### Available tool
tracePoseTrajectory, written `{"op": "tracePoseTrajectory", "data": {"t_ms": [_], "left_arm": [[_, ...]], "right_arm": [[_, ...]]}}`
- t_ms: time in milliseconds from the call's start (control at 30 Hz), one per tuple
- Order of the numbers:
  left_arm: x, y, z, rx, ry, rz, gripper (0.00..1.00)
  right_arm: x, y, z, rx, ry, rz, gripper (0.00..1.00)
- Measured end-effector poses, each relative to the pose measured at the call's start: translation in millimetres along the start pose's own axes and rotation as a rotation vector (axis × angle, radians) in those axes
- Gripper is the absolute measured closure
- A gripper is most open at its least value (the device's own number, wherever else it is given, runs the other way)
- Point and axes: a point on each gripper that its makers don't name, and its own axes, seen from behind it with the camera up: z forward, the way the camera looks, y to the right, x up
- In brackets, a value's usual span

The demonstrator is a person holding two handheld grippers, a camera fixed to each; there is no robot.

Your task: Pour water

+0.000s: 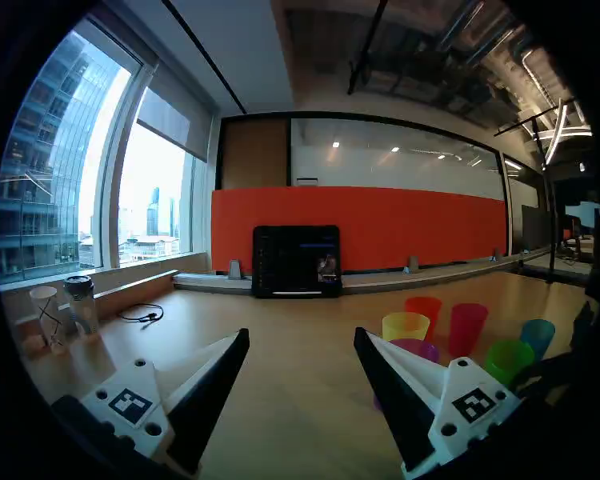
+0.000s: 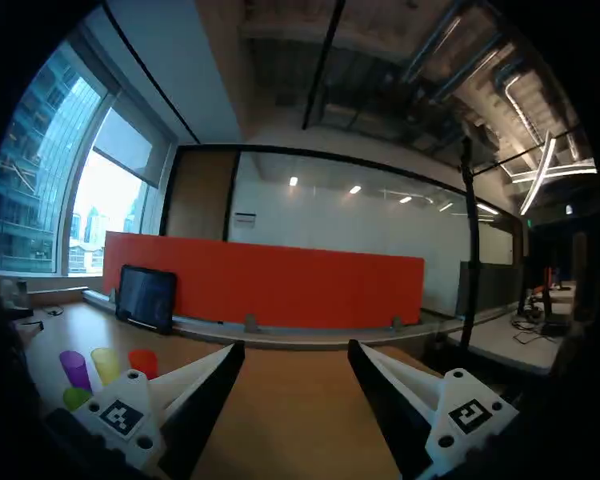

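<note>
In the left gripper view we see the left gripper (image 1: 300,336) low over the table (image 1: 300,424), its fingers wide apart with nothing between them. Six cups stand grouped just to its right: a red cup (image 1: 422,308), a pink cup (image 1: 466,326), a yellow cup (image 1: 405,326), a purple cup (image 1: 418,349), a green cup (image 1: 508,358) and a blue cup (image 1: 537,336). The purple cup is half hidden behind the right finger, and the camera sits too low for us to see into any of them. Far left, by the window (image 1: 60,176), a paper cup (image 1: 46,314) and a lidded cup (image 1: 82,302) stand side by side, with a cable (image 1: 144,314) near them. A tablet (image 1: 296,261) leans against the orange screen (image 1: 396,228). In the right gripper view the right gripper (image 2: 294,348) hangs over the table (image 2: 300,424), fingers likewise apart and empty. The cups are well off to its left: purple cup (image 2: 75,369), yellow cup (image 2: 106,363) and red cup (image 2: 143,362) in a row, the green cup (image 2: 76,397) nearer and seemingly cut off by the left finger's base. They are small and dim, their insides unreadable.
</note>
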Motion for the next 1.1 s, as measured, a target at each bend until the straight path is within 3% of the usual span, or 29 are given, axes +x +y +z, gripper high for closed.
{"op": "tracePoseTrajectory", "data": {"t_ms": [400,867,1100], "left_arm": [[-0.9,-0.2,0.1,0.000,0.000,0.000,0.02],[-1.1,-0.5,0.3,0.000,0.000,0.000,0.03],[-1.4,-0.7,0.2,0.000,0.000,0.000,0.03]], "right_arm": [[-19.1,-13.8,7.2,0.074,0.002,-0.001,0.00],[-61.0,-15.7,17.7,0.091,-0.012,0.084,0.00],[-79.3,-20.6,19.5,0.097,-0.006,0.096,0.00]]}}
